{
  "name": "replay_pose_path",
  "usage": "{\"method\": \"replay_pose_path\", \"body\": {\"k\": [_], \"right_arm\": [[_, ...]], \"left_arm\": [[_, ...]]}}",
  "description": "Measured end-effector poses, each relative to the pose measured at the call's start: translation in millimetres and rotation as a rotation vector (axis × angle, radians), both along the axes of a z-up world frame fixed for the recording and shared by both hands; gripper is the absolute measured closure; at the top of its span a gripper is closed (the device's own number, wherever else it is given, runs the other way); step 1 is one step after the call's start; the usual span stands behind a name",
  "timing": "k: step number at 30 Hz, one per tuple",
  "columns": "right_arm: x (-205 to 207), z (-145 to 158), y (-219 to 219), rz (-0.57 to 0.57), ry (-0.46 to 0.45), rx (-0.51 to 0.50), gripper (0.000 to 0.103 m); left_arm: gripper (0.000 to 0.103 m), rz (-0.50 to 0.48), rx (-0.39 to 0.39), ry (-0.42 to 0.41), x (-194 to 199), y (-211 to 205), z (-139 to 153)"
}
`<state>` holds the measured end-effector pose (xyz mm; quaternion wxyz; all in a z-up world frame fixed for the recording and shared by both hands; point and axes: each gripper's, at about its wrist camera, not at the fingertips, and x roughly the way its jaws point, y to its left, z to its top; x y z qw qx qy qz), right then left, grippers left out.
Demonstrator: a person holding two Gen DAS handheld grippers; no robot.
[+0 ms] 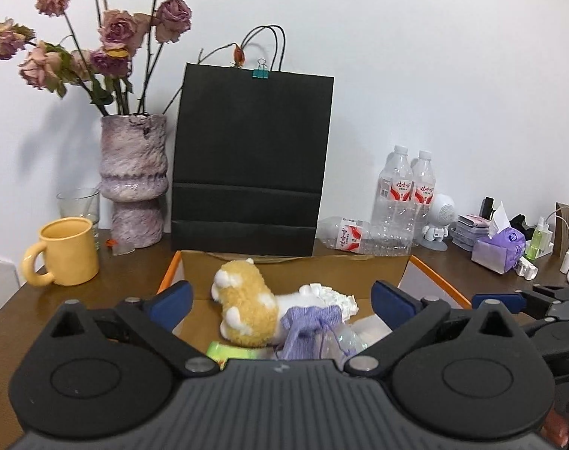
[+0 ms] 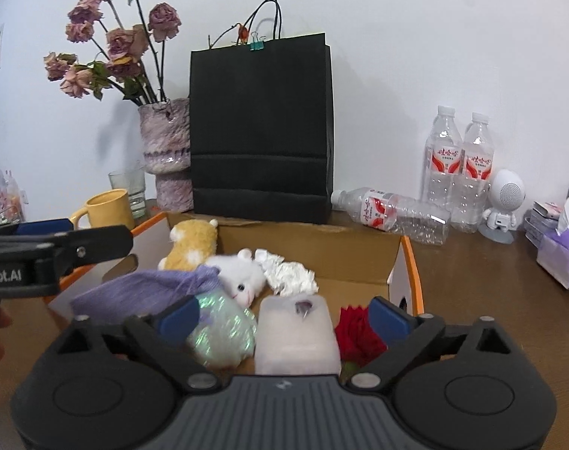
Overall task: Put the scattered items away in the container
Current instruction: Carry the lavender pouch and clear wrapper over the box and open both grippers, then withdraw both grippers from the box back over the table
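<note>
Both grippers are held over an open cardboard box [image 1: 295, 268] on a brown table [image 1: 97, 292]. The left gripper [image 1: 280, 302] is spread wide, nothing gripped; the right gripper [image 2: 284, 317] likewise, nothing pressed by its pads. Inside the box, a yellow plush [image 1: 247, 309], a white plush [image 2: 243, 275], a purple knit pouch [image 1: 307, 324] and crumpled white wrapping [image 2: 290, 273] are seen in both views. A translucent white block [image 2: 295, 337], a red flower [image 2: 359, 332] and an iridescent bag [image 2: 224, 332] are shown clearly only by the right wrist. The tissue pack [image 1: 498, 249] is seen whole only from the left wrist.
</note>
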<state>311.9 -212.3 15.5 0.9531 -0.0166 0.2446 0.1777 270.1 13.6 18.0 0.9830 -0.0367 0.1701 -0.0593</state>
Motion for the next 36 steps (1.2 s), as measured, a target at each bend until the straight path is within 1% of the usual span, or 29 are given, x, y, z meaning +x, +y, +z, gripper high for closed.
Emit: {"method": "replay_pose_path", "body": {"k": [3,8,12,15,20,23,26,31,36], "right_arm": [[-18.4,3.2,-4.1,-0.006,-0.004,0.011,0.003],[-50.8,6.4,-11.2,-0.025,-0.016,0.037,0.002],[-75.6,5.0,-10.6,-0.023,-0.012,0.033,0.002],[-92.6,0.8,-8.5,-0.014,0.005,0.030,0.002],[-120.0,-14.6,-1.4,0.016,0.052,0.022,0.002],[-130.6,-25.5,4.0,0.018,0.079,-0.002,0.002],[-138.0,-37.5,8.6,0.012,0.105,-0.033,0.002],[-142.8,-54.3,10.8,-0.004,0.156,-0.054,0.002],[-141.6,-65.2,9.9,-0.021,0.185,-0.079,0.002]], "left_arm": [[0.000,0.006,-0.009,0.002,-17.3,5.3,1.3],[0.000,0.023,0.009,0.015,-48.2,13.0,1.0],[0.000,0.033,0.016,0.039,-73.0,21.9,-3.3],[0.000,0.046,0.022,0.064,-91.4,29.7,-9.8],[0.000,0.061,0.019,0.103,-118.2,44.4,-25.1],[0.000,0.083,0.024,0.130,-125.4,51.0,-34.6],[0.000,0.106,0.030,0.179,-123.8,54.7,-46.7],[0.000,0.116,0.022,0.263,-119.0,56.5,-64.9],[0.000,0.127,0.046,0.312,-112.6,55.2,-75.4]]}}
